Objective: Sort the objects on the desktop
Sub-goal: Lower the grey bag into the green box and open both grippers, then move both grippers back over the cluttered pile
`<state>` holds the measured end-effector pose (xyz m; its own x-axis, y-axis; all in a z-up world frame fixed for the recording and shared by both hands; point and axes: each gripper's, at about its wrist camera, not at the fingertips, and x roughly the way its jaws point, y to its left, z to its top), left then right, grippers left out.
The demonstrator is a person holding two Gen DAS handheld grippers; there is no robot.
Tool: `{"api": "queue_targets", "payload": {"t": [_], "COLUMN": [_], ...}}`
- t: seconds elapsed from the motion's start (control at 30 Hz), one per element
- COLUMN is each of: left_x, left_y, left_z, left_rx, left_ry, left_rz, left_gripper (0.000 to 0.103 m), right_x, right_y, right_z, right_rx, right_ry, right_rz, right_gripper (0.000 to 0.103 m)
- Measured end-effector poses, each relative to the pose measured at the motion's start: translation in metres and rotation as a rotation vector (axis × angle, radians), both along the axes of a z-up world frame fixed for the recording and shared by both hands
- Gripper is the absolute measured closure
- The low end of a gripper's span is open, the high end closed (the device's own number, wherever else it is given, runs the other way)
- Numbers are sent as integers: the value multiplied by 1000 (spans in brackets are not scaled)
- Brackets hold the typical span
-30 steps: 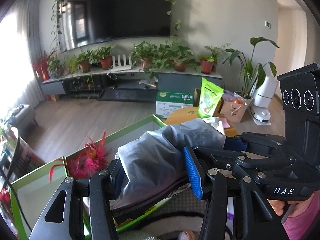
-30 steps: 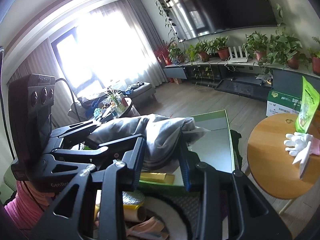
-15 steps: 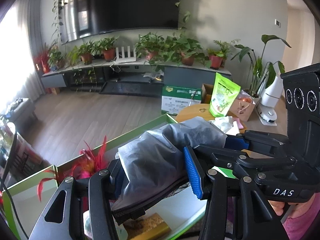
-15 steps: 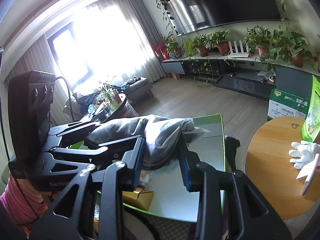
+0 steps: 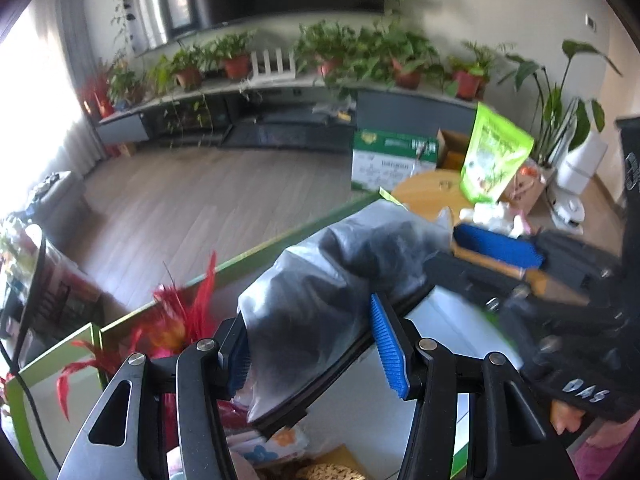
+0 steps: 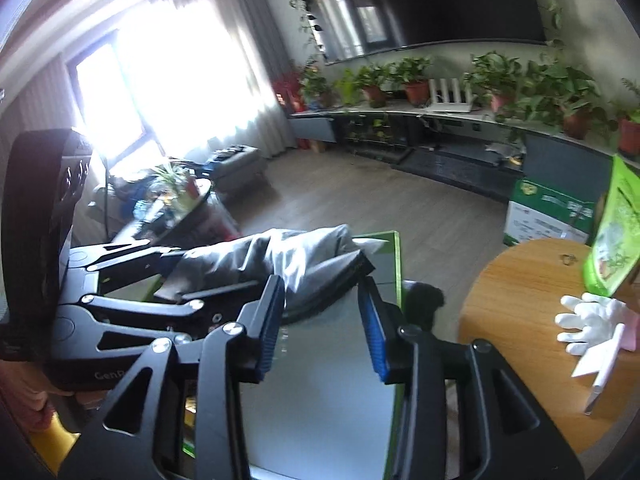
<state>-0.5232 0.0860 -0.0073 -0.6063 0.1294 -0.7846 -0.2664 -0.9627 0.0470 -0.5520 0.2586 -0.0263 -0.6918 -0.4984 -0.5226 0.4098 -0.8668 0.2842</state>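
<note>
Both tongs sitting over the green-edged box (image 5: 280, 240): left tongs (image 5: 316, 346) clamping the grey plastic-wrapped bundle (image 5: 320, 296) at frame centre, right tongs (image 6: 322, 322) just been opening, pads now apart with the bundle's (image 6: 288, 258) end lying loose between them, feather toy (image 5: 168, 328) lower left.

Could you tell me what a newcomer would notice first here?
A grey plastic-wrapped bundle dominates, clamped in the left gripper above the green-rimmed box; the right gripper, jaws just opening, has its end between them. Red feathers stand at the box's left, and a green pouch on the round table.
</note>
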Motion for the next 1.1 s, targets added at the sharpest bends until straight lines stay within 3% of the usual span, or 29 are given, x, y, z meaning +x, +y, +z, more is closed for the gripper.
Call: {"api": "queue_targets", "payload": {"t": [0.13,0.3,0.5,0.67,1.1], "left_x": [1,8,12,21,60], "left_y": [3,1,0,6,10], "left_z": [-3,10,26,35,84], "left_rx": [-60,-33,-28,-69,-84], "left_ry": [9,49,78,99,187], "left_rz": [6,15,24,13,-8], "left_gripper": [42,32,32,32,32], "right_x": [6,15,23,36,90], "right_y": [4,7,6,2,1], "right_z": [1,3,10,23,67], "right_rx": [3,-10,-7,1,23], "right_ry": [17,7,10,26,109], "right_rz": [-19,-21,-22,-16,-6], "right_gripper": [60,59,58,57,52]}}
